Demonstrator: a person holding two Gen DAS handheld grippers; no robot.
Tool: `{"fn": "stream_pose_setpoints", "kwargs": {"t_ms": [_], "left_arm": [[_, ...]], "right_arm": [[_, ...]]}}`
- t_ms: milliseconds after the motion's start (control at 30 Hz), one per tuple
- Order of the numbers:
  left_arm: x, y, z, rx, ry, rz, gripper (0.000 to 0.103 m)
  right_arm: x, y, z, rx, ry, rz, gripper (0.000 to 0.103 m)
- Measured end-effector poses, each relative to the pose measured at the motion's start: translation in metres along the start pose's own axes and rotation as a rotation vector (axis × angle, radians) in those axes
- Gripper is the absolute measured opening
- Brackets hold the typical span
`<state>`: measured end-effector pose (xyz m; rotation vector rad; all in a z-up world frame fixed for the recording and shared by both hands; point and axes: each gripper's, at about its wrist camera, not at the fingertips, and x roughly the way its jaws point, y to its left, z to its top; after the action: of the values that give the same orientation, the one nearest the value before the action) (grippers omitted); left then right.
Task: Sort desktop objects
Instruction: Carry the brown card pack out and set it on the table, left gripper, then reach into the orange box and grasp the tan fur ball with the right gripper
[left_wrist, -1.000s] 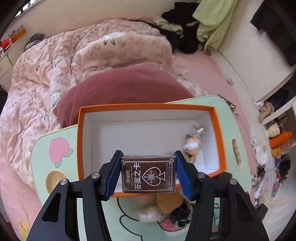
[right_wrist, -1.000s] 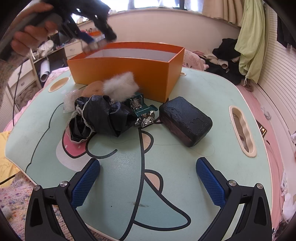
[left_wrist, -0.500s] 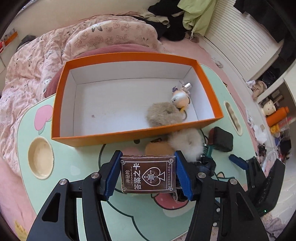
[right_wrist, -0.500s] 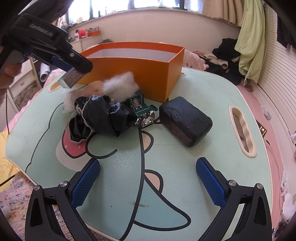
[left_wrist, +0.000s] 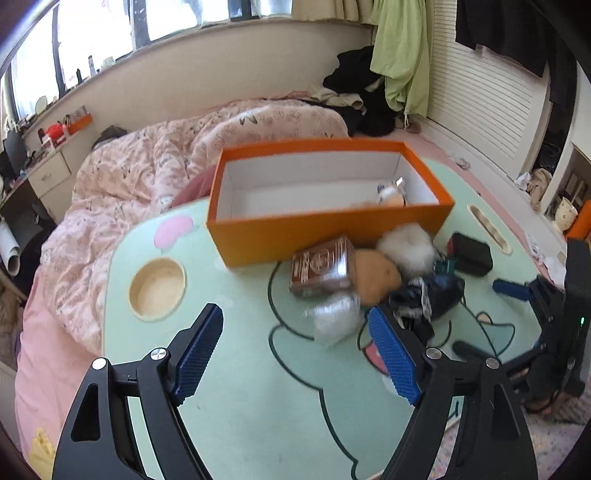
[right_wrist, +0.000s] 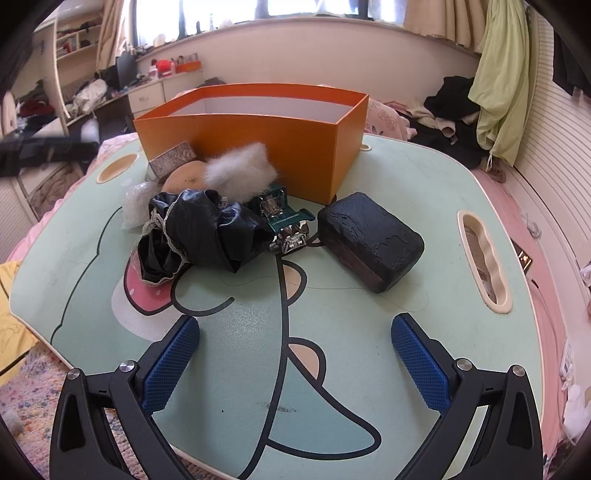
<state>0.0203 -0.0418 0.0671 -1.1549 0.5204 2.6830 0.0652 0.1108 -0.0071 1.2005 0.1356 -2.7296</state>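
in the left wrist view the left gripper (left_wrist: 295, 347) has its fingers opening with nothing between them; the card box (left_wrist: 320, 267) lies tilted on the pile just in front of the orange box (left_wrist: 325, 232), outside it, so it seems dropped short. a small doll (left_wrist: 391, 195) already sits inside the orange box. in the right wrist view the right gripper (right_wrist: 295, 363) hangs wide open and empty over the tabletop (right_wrist: 388, 177), near side of the orange box, probably waiting its turn at the black case (right_wrist: 371, 242).
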Motion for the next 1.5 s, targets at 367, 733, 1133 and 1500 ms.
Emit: {"fn": "stream_pose_setpoints", "kwargs": {"t_ms": [367,733,1133,1500], "left_arm": [[0.050,-0.025,-0.044,-0.068,0.033,0.035,0.095],[0.057,-0.030,-0.048,-0.039,-0.001,0.006,0.103],[0.053,-0.036,-0.047,-0.037,-0.004,0.002,0.103],[0.052,-0.035,-0.047,-0.034,-0.010,-0.007,0.103]], "right_arm": [[0.000,0.000,-0.001,0.000,0.000,0.000,0.103],[0.001,0.000,-0.001,0.000,0.001,0.001,0.103],[-0.033,-0.004,0.054,0.023,-0.041,0.239,0.072],[0.070,-0.015,0.188,0.288,0.373,0.270,0.045]]}}
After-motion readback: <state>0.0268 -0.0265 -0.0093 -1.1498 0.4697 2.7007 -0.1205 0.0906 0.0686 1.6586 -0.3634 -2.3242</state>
